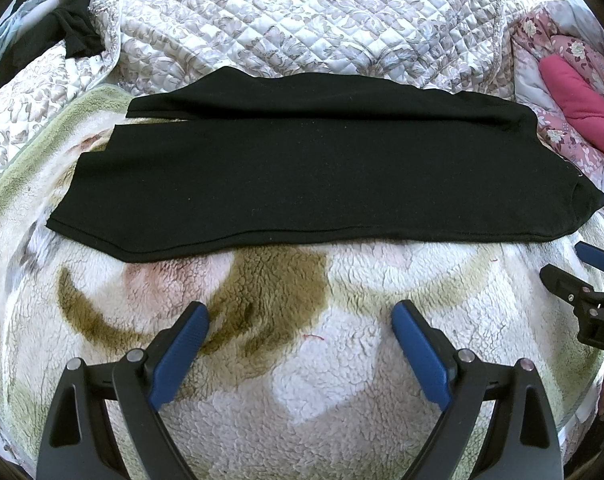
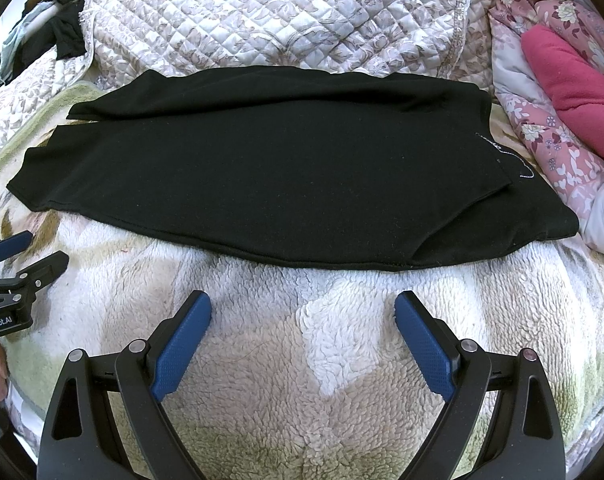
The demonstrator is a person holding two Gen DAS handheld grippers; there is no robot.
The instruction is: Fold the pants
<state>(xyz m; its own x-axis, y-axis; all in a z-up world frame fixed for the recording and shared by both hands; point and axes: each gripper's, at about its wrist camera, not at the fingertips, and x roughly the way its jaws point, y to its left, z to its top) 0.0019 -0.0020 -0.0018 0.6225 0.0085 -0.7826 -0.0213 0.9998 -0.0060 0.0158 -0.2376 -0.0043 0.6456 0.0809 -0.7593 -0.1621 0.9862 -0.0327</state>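
Note:
Black pants (image 1: 302, 168) lie flat across a fleece blanket, folded lengthwise, leg ends to the left and waist to the right. They also show in the right wrist view (image 2: 286, 176), with a small white stitched mark near the waist. My left gripper (image 1: 300, 316) is open and empty, hovering above the blanket a little short of the pants' near edge. My right gripper (image 2: 302, 308) is open and empty, likewise just short of the near edge. Each gripper shows at the edge of the other's view: the right one (image 1: 570, 268) and the left one (image 2: 34, 252).
A fleece blanket (image 1: 302, 360) with green and brown patterns covers the bed. A quilted floral bedspread (image 1: 286, 20) lies behind the pants. A pink floral duvet with a magenta lining (image 1: 578, 108) is bunched at the right. Dark clothes (image 1: 70, 28) lie at the far left.

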